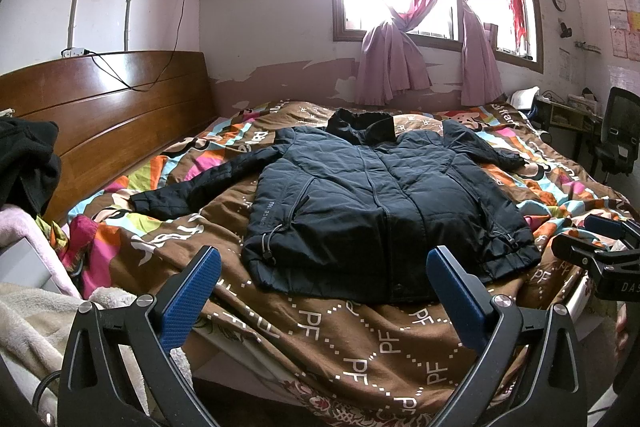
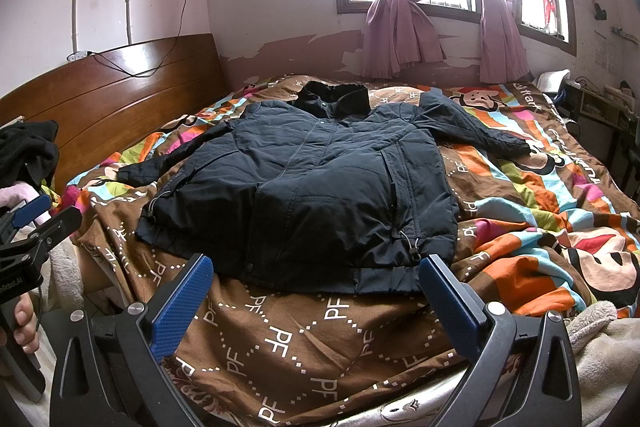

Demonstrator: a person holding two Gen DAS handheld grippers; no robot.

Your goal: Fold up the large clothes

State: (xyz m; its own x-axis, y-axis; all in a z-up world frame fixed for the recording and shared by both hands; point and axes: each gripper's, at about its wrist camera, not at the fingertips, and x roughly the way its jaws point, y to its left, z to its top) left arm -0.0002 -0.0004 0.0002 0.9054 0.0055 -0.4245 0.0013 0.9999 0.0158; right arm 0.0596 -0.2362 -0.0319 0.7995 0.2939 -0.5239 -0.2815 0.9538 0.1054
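Observation:
A dark navy padded jacket [image 1: 372, 203] lies flat and zipped on the bed, collar toward the window, both sleeves spread out to the sides. It also shows in the right wrist view [image 2: 312, 187]. My left gripper [image 1: 324, 279] is open and empty, held just short of the jacket's hem at the bed's near edge. My right gripper [image 2: 316, 287] is open and empty, also just short of the hem. The right gripper shows at the right edge of the left wrist view [image 1: 600, 251], and the left gripper at the left edge of the right wrist view [image 2: 36, 223].
The bed carries a brown and multicoloured patterned quilt [image 1: 360, 347]. A wooden headboard [image 1: 104, 115] stands at the left with dark clothes [image 1: 28, 163] piled by it. A fleece blanket [image 2: 600, 347] lies at the near corner. A desk and black chair [image 1: 616, 143] stand at the right.

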